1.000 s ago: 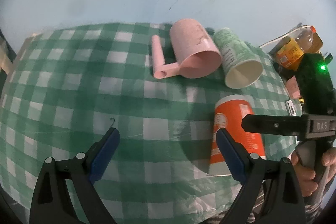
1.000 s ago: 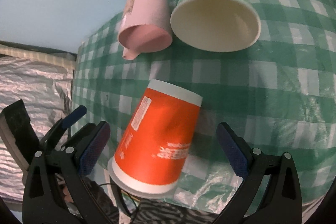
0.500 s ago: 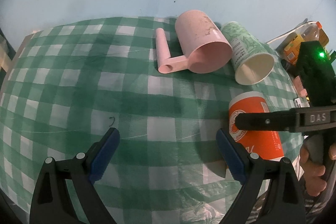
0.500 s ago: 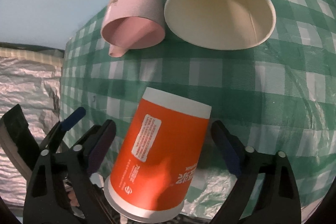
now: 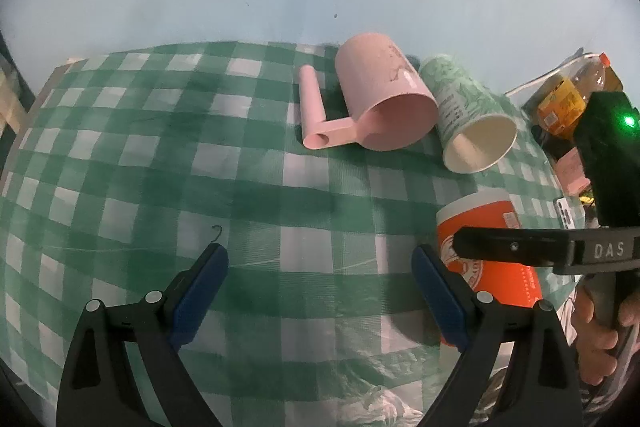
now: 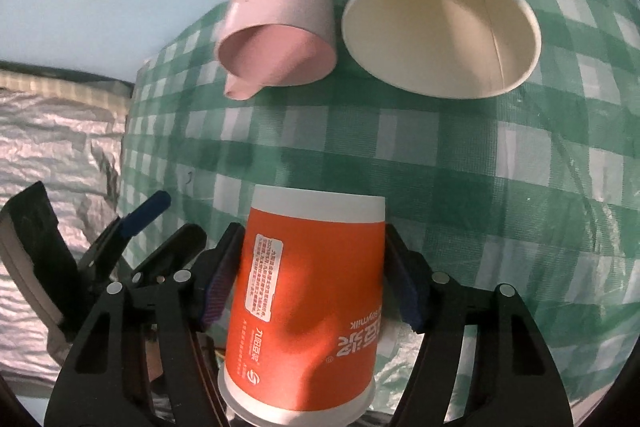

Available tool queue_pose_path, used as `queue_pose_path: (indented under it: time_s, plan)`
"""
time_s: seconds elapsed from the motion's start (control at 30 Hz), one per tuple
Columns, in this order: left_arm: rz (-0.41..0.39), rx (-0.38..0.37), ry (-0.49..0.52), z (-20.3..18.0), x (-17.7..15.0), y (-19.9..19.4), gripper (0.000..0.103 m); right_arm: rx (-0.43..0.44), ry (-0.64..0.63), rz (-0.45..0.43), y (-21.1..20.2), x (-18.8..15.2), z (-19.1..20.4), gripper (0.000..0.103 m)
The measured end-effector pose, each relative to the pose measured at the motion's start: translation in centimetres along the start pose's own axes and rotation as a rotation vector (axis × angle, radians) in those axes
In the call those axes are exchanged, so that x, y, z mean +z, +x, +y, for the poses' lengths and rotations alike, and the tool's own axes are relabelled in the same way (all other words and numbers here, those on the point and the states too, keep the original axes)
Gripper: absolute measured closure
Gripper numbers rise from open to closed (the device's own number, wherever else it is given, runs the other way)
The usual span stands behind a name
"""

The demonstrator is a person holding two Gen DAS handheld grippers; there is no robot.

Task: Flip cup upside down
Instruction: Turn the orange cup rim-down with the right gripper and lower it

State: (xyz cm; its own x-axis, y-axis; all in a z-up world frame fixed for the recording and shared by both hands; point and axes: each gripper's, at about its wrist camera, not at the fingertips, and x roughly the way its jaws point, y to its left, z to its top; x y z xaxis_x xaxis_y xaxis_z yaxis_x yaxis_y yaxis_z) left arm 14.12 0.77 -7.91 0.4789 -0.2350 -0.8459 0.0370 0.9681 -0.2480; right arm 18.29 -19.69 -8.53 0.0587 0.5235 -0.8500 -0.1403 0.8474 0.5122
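Note:
An orange paper cup (image 6: 308,303) with white bands lies on its side on the green checked tablecloth (image 6: 460,167). My right gripper (image 6: 314,277) is shut on it, with a blue pad pressed against each side. In the left wrist view the orange cup (image 5: 488,247) is at the right, with the right gripper's finger across it. My left gripper (image 5: 320,291) is open and empty above the cloth, left of the cup.
A pink mug (image 5: 384,99) with a handle and a green patterned paper cup (image 5: 468,123) lie on their sides at the back. A drink bottle (image 5: 576,91) and clutter sit at the far right. Crinkled silver foil (image 6: 52,147) lies left of the table.
My right gripper has moved forward around the orange cup and closed on its sides. The left gripper has drawn back to the left, staying open.

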Motion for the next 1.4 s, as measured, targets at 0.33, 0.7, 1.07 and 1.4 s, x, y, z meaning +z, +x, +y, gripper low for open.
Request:
queue_pose_path:
  time_s: [0.33,0.7,1.07,1.4]
  plan:
    - [-0.089,0.020,0.016,-0.6,-1.1,-2.3,0.009,-0.075,-0.223,-0.261,-4.0,-3.2,3.7,0.034]
    - [-0.122,0.031,-0.001,-0.5,-1.8,-3.5,0.009,-0.258,-0.423,-0.591,-5.4,-6.9,7.1,0.034]
    - [-0.135,0.041,-0.035,0.7,-2.8,-3.4,0.009,-0.393,-0.489,-0.835,-5.4,-8.7,8.8,0.034]
    - [-0.141,0.075,-0.041,1.8,-3.4,-3.2,0.009,-0.444,-0.472,-0.845,-2.8,-7.1,8.8,0.034]
